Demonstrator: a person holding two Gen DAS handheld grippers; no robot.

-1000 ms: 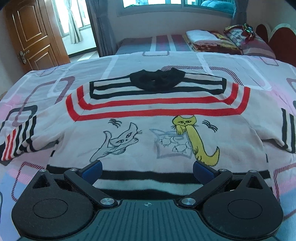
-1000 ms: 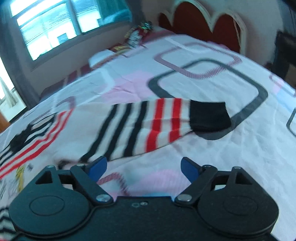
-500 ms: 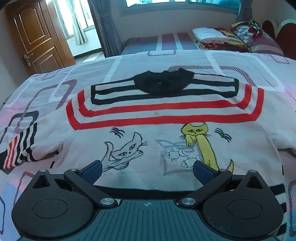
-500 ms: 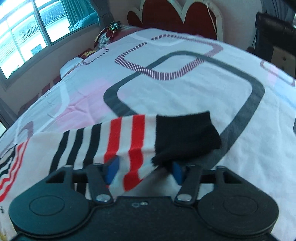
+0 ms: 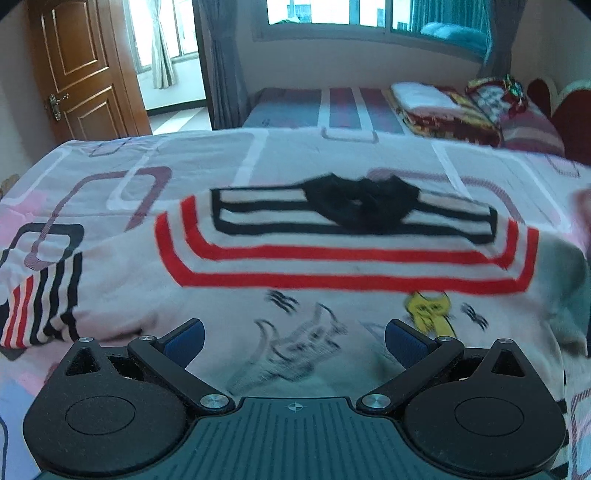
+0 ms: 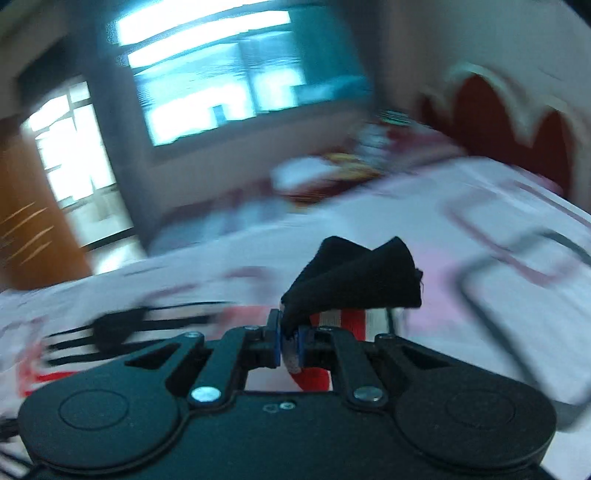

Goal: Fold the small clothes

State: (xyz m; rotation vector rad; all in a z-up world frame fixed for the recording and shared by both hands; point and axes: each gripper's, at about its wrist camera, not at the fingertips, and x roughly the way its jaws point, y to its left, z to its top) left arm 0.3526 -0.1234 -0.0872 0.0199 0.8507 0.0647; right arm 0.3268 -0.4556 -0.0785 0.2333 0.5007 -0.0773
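A small white sweater (image 5: pixel 295 266) with red and black stripes, a black collar (image 5: pixel 364 203) and cat drawings lies flat on the bed. Its left sleeve (image 5: pixel 40 299) lies spread to the left. My left gripper (image 5: pixel 293 338) is open and empty, low over the sweater's front. My right gripper (image 6: pixel 290 345) is shut on the right sleeve's black cuff (image 6: pixel 354 280) and holds it lifted off the bed; the striped sleeve (image 6: pixel 343 321) hangs under it. The right wrist view is blurred by motion.
The bed has a patterned sheet (image 5: pixel 122 177). Folded blankets and pillows (image 5: pixel 454 107) lie at the far right by a red headboard (image 6: pixel 509 122). A wooden door (image 5: pixel 81 70) stands at the far left, a window (image 5: pixel 369 14) behind.
My right gripper has shut on the sleeve cuff and lifted it, swinging left towards the sweater body. My left gripper has moved forward over the sweater, still open.
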